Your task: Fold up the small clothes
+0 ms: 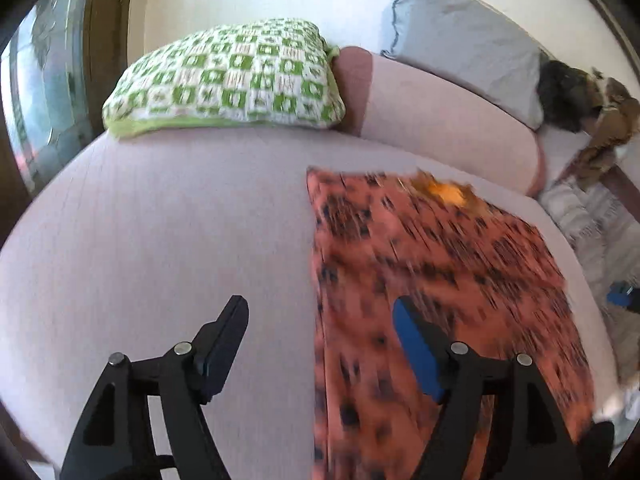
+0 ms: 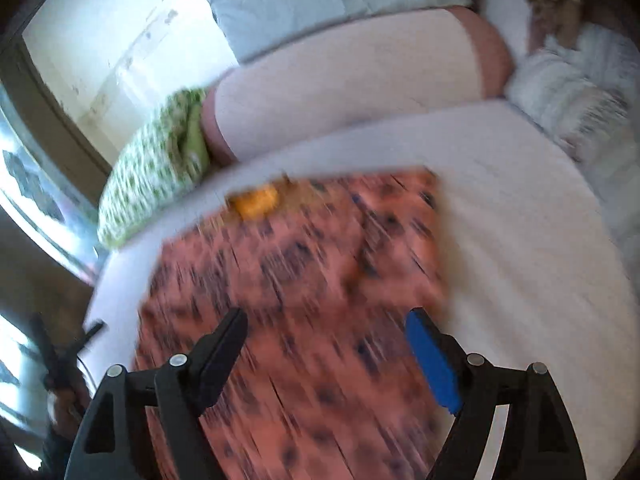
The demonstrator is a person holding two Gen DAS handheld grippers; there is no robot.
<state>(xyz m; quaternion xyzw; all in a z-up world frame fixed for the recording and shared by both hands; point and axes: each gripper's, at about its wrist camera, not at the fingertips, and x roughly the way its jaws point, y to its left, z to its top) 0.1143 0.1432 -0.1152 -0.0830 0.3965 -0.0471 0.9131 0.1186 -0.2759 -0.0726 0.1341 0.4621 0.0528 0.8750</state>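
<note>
A salmon-pink garment with dark blotches lies flat on the pale pink bed, an orange patch at its far edge. My left gripper hovers open over the garment's left edge, nothing between its fingers. In the right wrist view the same garment spreads below, blurred. My right gripper stands open above its near right part, empty. The left gripper shows dimly at the lower left of that view.
A green-and-white checked pillow lies at the head of the bed, a pink bolster and a grey pillow beside it. A white crumpled cloth sits off the bed's right side. A window is at the left.
</note>
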